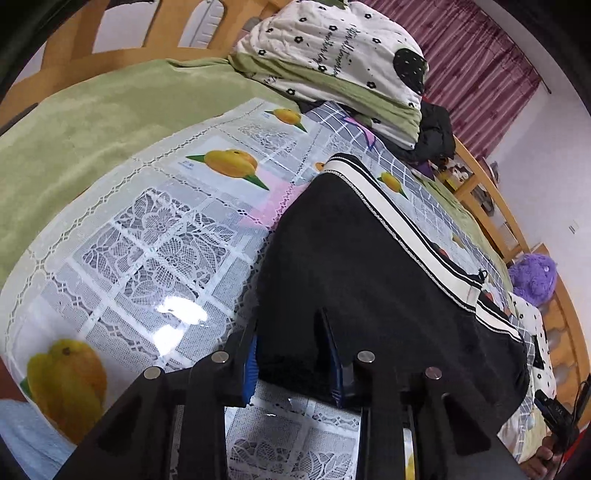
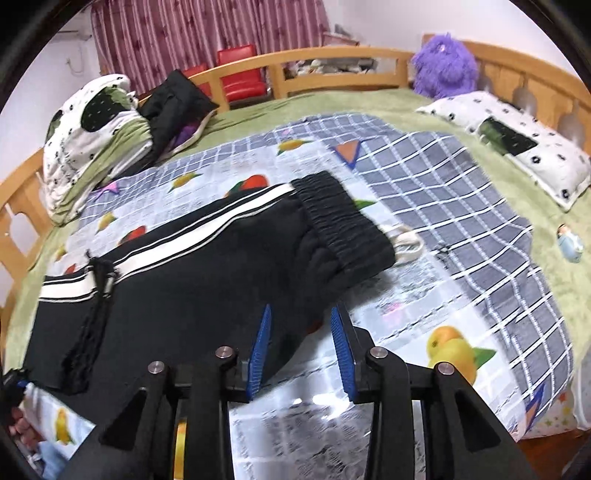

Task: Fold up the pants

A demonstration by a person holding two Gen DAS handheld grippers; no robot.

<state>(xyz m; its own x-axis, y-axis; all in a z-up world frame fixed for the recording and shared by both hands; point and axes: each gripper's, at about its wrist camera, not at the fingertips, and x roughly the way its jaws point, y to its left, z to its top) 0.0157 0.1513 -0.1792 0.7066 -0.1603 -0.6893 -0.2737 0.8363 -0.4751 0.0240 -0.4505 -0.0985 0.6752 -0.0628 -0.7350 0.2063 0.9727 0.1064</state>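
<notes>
Glossy plastic sheeting printed with lace squares and yellow fruit (image 1: 155, 251) covers the middle of a wooden-railed bed (image 2: 332, 59); beneath it lie a grey-and-white checked cloth (image 2: 461, 206) and a green fleece blanket (image 1: 74, 129); dark red curtains (image 2: 192, 33) hang behind. Black pants with white side stripes and a gathered elastic waistband (image 2: 207, 273) lie flat on the sheeting.

From the left wrist, the left gripper (image 1: 291, 343) has its blue-padded fingers (image 1: 251, 365) set on either side of the near edge of the pants, black cloth filling the gap; whether the pads actually press on it I cannot tell; a folded white quilt with black flowers (image 1: 332, 59) sits at the far corner.

Only the right wrist view shows the waistband, its white drawcord (image 2: 406, 243), two red chairs (image 2: 240, 70), a purple plush toy (image 2: 443, 62) and a white pillow (image 2: 517, 144); there the right gripper (image 2: 301, 339) stands with jaws apart, a corner of the pants between them, the right pad clear of the cloth.
</notes>
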